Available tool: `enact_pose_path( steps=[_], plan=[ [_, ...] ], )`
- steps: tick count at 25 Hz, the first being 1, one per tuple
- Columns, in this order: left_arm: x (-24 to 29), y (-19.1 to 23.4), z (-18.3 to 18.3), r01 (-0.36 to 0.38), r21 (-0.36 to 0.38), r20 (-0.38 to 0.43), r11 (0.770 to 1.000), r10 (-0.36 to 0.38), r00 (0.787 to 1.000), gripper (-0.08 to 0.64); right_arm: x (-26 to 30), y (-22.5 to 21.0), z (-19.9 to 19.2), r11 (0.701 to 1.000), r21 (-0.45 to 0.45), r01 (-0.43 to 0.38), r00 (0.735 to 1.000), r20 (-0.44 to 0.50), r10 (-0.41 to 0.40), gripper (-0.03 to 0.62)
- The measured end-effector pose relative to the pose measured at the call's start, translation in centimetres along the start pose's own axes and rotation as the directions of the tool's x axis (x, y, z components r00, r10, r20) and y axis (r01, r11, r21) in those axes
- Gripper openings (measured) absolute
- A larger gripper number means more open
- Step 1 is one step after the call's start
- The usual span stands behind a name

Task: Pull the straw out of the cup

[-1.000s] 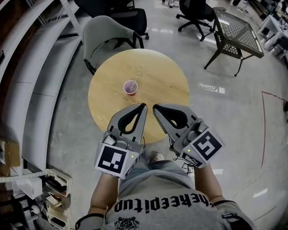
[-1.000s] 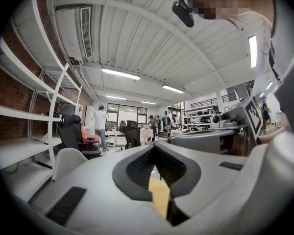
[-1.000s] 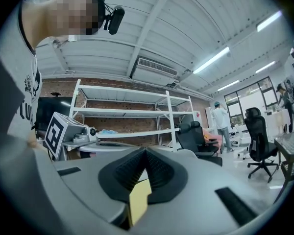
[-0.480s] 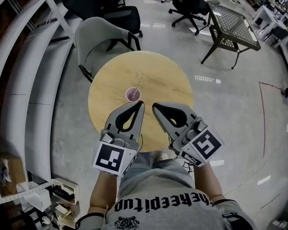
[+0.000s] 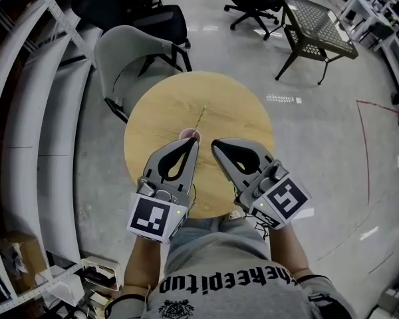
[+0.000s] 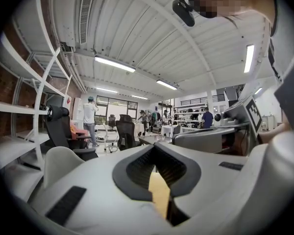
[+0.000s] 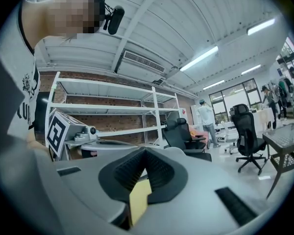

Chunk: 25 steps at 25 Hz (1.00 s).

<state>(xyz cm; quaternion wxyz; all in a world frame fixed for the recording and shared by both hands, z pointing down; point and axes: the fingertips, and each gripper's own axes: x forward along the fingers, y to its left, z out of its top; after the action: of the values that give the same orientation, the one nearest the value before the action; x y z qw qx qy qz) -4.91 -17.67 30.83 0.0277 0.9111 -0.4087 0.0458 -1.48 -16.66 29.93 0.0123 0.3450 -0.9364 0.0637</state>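
White shelving (image 5: 26,111) ran down the left, and a grey chair (image 5: 130,52) stood against the far-left edge of the round wooden tabletop (image 5: 159,105). We held the left gripper (image 5: 193,142) over the near half of that tabletop. Its own view showed the jaw tips pressed together, with nothing pinched and only a strip of wood showing through the hollow behind them.

A second earlier the pink cup (image 5: 189,134) had stood clear ahead of both grippers with bare wood between. Now it sat about the middle of the tabletop, right at the left gripper's tip and partly hidden by it. The straw (image 5: 200,117) was still in the cup and leaned toward the far edge.

Just right of the cup, the right gripper (image 5: 216,145) was likewise closed tip to tip on nothing, as before. A dark mesh table (image 5: 316,18) stood well apart at the far right.
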Motion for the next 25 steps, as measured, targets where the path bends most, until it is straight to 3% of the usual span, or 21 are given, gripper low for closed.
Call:
enact_pose_path(
  steps=[5,15,25],
  plan=[
    [0.3,1.3,-1.5,0.041,-0.028,-0.089,0.999,-0.043,0.995,0.025,1.4,-0.6,-0.7,0.999,0.016,0.043,0.999,-0.009,-0.043,0.012],
    [1.9,3.5,-3.6,0.131,-0.027,-0.138,0.991,-0.134,0.981,0.025,3.2,-1.5,-2.3,0.990,0.055,0.134,0.991,-0.034,-0.132,0.012],
    [3.9,4.4,-7.2,0.241,-0.010,-0.234,0.970,-0.237,0.943,0.028,3.8,-2.9,-4.4,0.970,0.086,0.227,0.973,-0.060,-0.223,0.012]
  ],
)
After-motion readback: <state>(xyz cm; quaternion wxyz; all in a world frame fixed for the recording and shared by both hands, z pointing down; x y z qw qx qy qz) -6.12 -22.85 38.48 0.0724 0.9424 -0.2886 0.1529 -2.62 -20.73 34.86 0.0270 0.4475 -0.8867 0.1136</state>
